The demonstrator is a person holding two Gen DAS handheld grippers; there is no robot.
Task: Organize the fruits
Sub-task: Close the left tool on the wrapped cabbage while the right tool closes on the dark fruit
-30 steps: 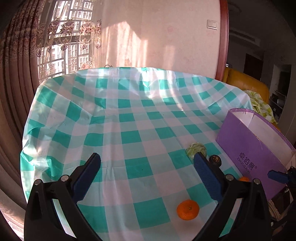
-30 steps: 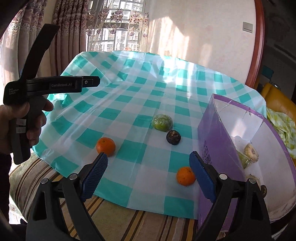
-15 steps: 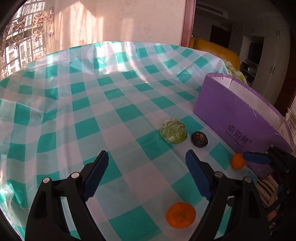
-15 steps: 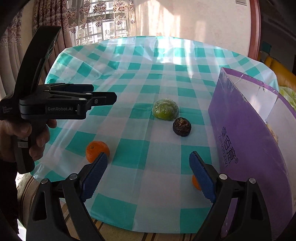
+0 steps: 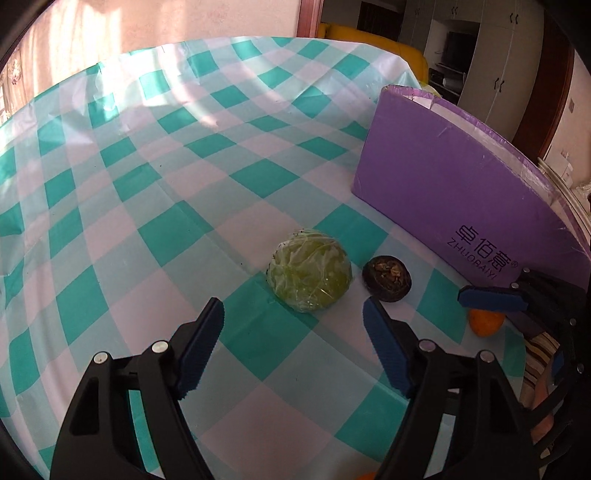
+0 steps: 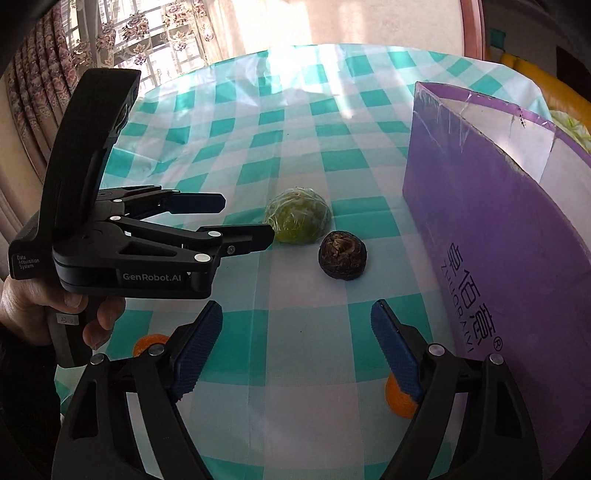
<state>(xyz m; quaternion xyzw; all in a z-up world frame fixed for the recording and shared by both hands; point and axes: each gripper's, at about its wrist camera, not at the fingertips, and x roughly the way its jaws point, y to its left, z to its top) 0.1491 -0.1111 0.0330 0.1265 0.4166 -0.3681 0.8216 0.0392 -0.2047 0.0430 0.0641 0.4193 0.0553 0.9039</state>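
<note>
Two spread grippers, left (image 5: 293,350) and right (image 6: 297,350), jaws just narrowing on nothing, over teal checked tablecloth (image 5: 155,192), sunlit wall (image 5: 147,22)

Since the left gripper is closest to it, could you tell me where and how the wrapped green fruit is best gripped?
Grip the wrapped green fruit across its widest middle, coming from above and the near side; it is round, and the dark fruit crowds its right.

My left gripper (image 6: 236,218), black angular frame, silver rivets, ribbed blue pads, white GenRobot.AI lettering, small data-system label, handwritten sticker on grip, my right gripper (image 6: 297,347) alike.
</note>
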